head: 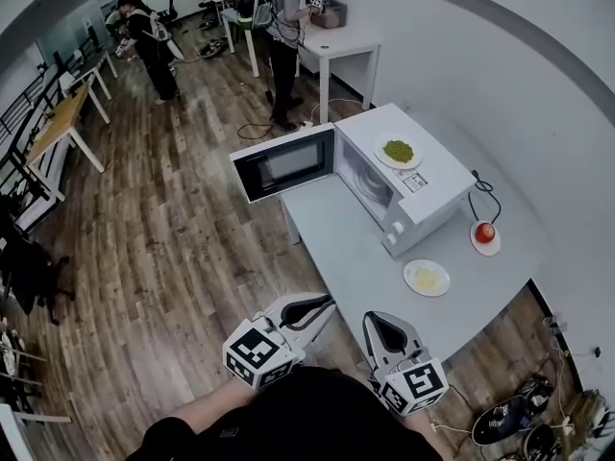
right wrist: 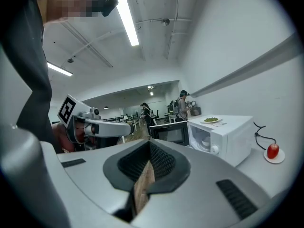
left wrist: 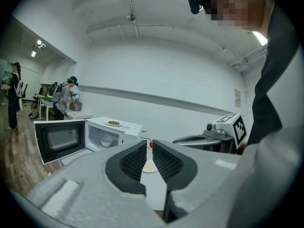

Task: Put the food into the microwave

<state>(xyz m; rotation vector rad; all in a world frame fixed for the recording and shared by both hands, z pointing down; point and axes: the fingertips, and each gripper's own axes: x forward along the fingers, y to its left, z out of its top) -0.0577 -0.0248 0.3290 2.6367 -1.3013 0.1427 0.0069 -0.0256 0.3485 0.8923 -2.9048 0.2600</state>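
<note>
Left gripper [left wrist: 149, 150] jaws stood narrowly apart, empty. Right gripper [right wrist: 149, 146] jaws met at the tips, empty. The label atop the microwave [head: 434, 188] was illegible.

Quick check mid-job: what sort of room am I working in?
Likely an open office or lab, not a home kitchen: desks on a wood floor, people with backpacks, the microwave on a white table.

Notes smooth white casing with slight sheen on microwave [head: 408, 192], dark glossy glass in its door [head: 283, 164]. Records matt, smooth grey top on desk [head: 346, 253], brown wood planks on floor [head: 163, 248]. Finds matt grey plastic on left gripper [left wrist: 149, 150] and right gripper [right wrist: 149, 148], black ribbed pads [left wrist: 133, 161].
</note>
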